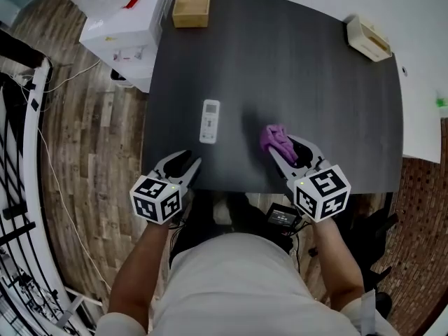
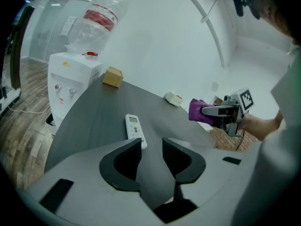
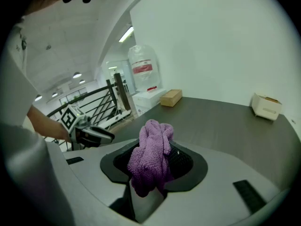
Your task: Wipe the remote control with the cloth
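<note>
Currently I am gripping the purple cloth [image 3: 150, 154] in the right gripper [image 1: 290, 154], out to the right of the remote control [image 1: 209, 121], which is lying on the table [image 1: 315, 82], long axis pointing away from me. The left gripper [image 2: 151, 147] is hovering nearer, just short of its near end, jaws slightly apart, empty.

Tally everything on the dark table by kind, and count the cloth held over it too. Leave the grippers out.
Remote control: 1
Cloth: 1
Boxes: 2, the wooden box and the cream box
Total: 4
</note>
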`<state>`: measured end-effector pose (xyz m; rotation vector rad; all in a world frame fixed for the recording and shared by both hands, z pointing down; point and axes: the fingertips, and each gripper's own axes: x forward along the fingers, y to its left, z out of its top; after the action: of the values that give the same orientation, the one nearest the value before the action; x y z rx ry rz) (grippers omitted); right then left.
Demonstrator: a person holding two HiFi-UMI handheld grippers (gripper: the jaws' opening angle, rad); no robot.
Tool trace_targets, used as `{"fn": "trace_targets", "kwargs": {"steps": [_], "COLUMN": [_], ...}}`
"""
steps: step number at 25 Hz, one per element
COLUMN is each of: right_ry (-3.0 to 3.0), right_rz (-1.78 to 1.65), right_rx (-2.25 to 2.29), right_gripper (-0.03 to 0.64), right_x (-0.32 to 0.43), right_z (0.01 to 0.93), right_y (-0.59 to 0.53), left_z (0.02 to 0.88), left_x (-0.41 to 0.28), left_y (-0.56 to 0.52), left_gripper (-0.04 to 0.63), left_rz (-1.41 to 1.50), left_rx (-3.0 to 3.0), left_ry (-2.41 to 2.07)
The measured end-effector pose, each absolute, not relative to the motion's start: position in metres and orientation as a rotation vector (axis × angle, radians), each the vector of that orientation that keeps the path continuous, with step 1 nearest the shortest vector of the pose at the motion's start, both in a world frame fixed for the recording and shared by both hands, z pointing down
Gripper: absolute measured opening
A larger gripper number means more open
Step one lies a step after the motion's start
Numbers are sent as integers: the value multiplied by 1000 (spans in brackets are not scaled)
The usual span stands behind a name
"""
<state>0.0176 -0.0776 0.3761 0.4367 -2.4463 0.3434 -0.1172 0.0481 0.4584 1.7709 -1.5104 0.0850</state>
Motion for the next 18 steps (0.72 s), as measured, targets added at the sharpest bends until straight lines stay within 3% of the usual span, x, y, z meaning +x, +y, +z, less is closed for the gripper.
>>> {"fn": "trace_targets", "kwargs": {"steps": [12,18], "right_ry": [-2244,-2105], "right_rz": [-278,-486], "right_rx": [111,-5], "right_gripper": [156,156], "right_x": [-77,-119], "right_z": [446,472], "right_y": [-90,-92], "left_z": [507,523], "left_x": [-115,-115], "left_y": [-20,-19], "left_gripper": [194,249], "left_rz": [645,719], "left_rx": [1958,1954], "left_ry": [-1518,-1529]}}
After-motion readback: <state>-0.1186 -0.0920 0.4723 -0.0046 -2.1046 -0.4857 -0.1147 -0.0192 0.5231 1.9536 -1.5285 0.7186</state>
